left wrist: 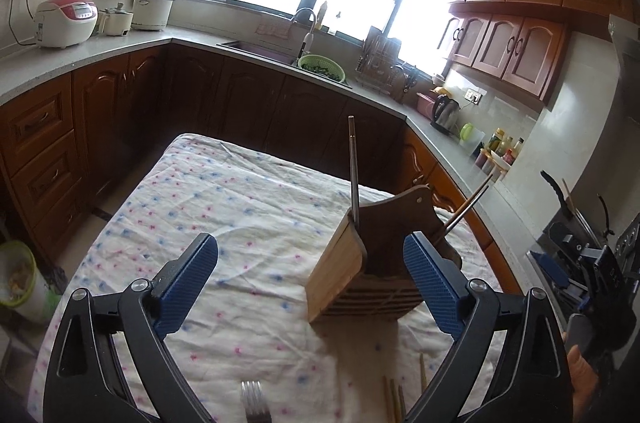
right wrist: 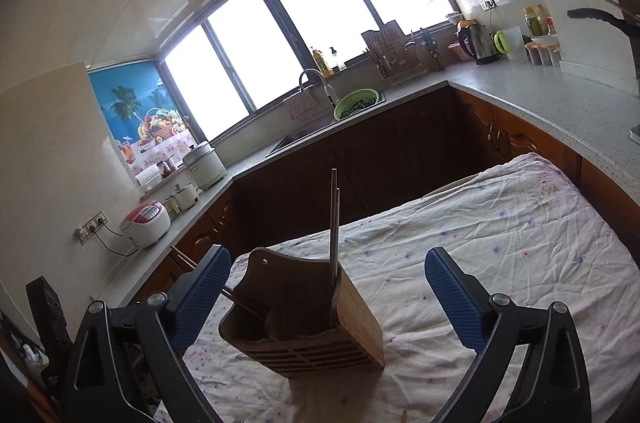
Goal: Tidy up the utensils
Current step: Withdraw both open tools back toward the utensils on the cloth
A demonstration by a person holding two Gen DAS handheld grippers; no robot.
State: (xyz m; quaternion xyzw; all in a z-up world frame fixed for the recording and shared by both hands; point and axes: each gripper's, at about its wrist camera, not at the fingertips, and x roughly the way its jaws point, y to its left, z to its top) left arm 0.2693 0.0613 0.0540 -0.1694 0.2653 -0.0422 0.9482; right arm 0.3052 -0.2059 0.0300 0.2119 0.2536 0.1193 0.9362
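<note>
A wooden utensil holder (left wrist: 352, 271) (right wrist: 308, 323) stands on the floral cloth of the table (left wrist: 224, 207) (right wrist: 500, 235). Dark chopsticks (left wrist: 354, 171) (right wrist: 334, 219) stick up from one compartment, and another pair (left wrist: 466, 209) (right wrist: 240, 301) leans out of the other. My left gripper (left wrist: 316, 279) is open, its blue fingers (left wrist: 434, 287) wide, with the holder just beyond them. My right gripper (right wrist: 330, 299) is open too, and the holder sits between and past its fingers (right wrist: 200, 295). A fork (left wrist: 254, 403) and light wooden chopsticks (left wrist: 394, 399) lie on the cloth near the left gripper.
Grey countertops (left wrist: 80, 59) (right wrist: 520, 95) and brown cabinets wrap around the table. A rice cooker (left wrist: 66, 21), a sink with a green colander (left wrist: 322, 67) (right wrist: 356, 103), a kettle (left wrist: 444, 111) and bottles stand on them. A bin (left wrist: 20, 279) is on the floor at left. The other gripper (left wrist: 580, 263) shows at right.
</note>
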